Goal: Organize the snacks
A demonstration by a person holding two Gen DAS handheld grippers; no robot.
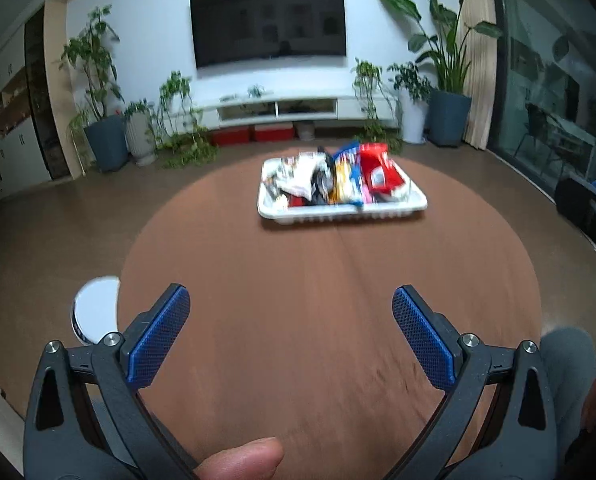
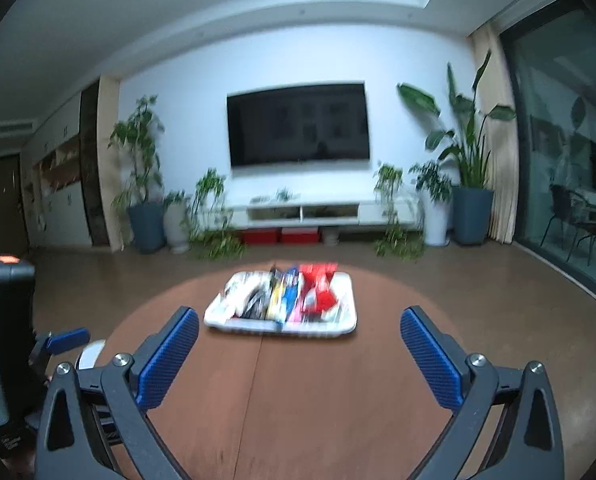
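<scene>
Brown wood surface: a round table [image 1: 338, 320] fills the lower middle of both views, with a straight seam running from the near edge toward the tray.
Tray: a white tray [image 1: 340, 212] sits on the far part of the table, above centre in the left wrist view and at mid-frame in the right wrist view [image 2: 282, 326].
Snacks: packets [image 1: 338, 178] lie packed side by side in the tray, white and dark ones at its left, yellow and blue in the middle, a red packet [image 1: 380, 172] at its right (blurred, so no print can be read).
Left gripper [image 1: 291, 312]: jaws wide apart over bare wood, nothing between the blue pads [image 1: 160, 340]; a thumb [image 1: 240, 460] shows at the bottom edge.
Right gripper [image 2: 299, 334]: jaws spread wide, nothing between them, the tray well ahead of the tips.
Floor: brown, smooth, all round the table.
Far wall: white, with a dark television [image 2: 298, 124] mounted at centre and a low white cabinet [image 2: 322, 214] beneath it, two red boxes [image 2: 280, 236] under that.
Plants: potted greenery [image 2: 138, 184] stands at both ends of the cabinet, the tallest at the right beside a pale curtain [image 2: 494, 140].
Right edge: a dark glass sliding door [image 2: 570, 152].
</scene>
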